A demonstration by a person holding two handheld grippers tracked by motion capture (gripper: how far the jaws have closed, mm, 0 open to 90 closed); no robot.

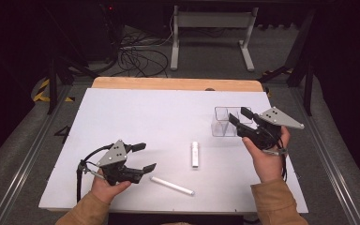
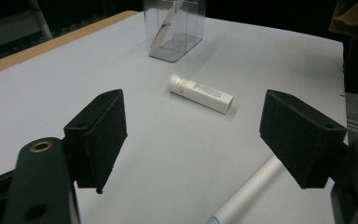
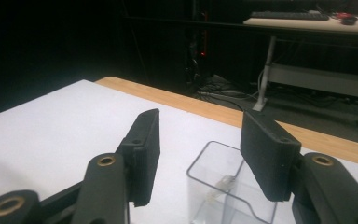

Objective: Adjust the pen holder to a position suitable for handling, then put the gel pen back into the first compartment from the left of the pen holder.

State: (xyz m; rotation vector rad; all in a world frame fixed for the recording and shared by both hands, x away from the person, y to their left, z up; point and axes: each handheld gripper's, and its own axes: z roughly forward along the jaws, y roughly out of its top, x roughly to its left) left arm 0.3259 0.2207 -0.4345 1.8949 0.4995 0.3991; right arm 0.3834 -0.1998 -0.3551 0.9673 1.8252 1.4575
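Note:
A clear plastic box (image 1: 227, 123) with compartments stands at the right of the white table top (image 1: 136, 117). My right gripper (image 1: 239, 115) hovers over the box's near right side, open, with nothing between its fingers; in the right gripper view the box (image 3: 228, 186) lies just below the jaws. A slim pale item (image 2: 165, 28) leans inside the box (image 2: 186, 32). A short white tube (image 1: 195, 153) lies mid-table. A long white stick (image 1: 172, 185) lies near the front edge. My left gripper (image 1: 143, 157) is open, low at the front left, pointing at the tube (image 2: 200, 93) with the stick (image 2: 247, 196) by its right jaw.
A wooden strip (image 1: 176, 84) borders the table's far edge. Beyond it stand a white desk frame (image 1: 211, 37) and loose cables (image 1: 138, 58) on the floor. Metal rails (image 1: 330, 159) run along both sides of the table.

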